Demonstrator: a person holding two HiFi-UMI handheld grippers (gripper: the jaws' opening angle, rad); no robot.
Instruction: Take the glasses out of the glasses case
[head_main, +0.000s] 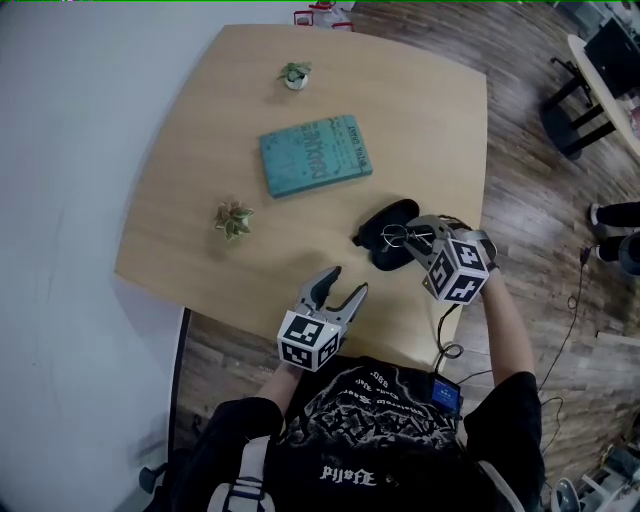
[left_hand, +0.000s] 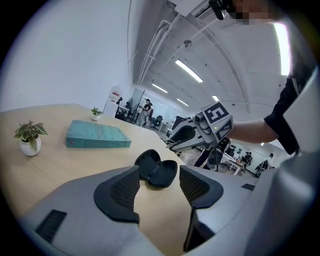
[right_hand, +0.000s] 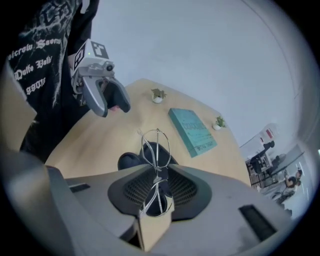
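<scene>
Now glasses (right_hand: 156, 172) between the right tongs (right_hand: 157, 192), above the open case (head_main: 390, 215).

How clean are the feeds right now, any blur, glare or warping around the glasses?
Head view: sharp, evenly lit, table edges bowed; thin glasses faint against the black case. Right gripper view: heavy fisheye, dark corners, glasses crisp in the jaws. Left gripper view: bright ceiling lights, no blur.
</scene>
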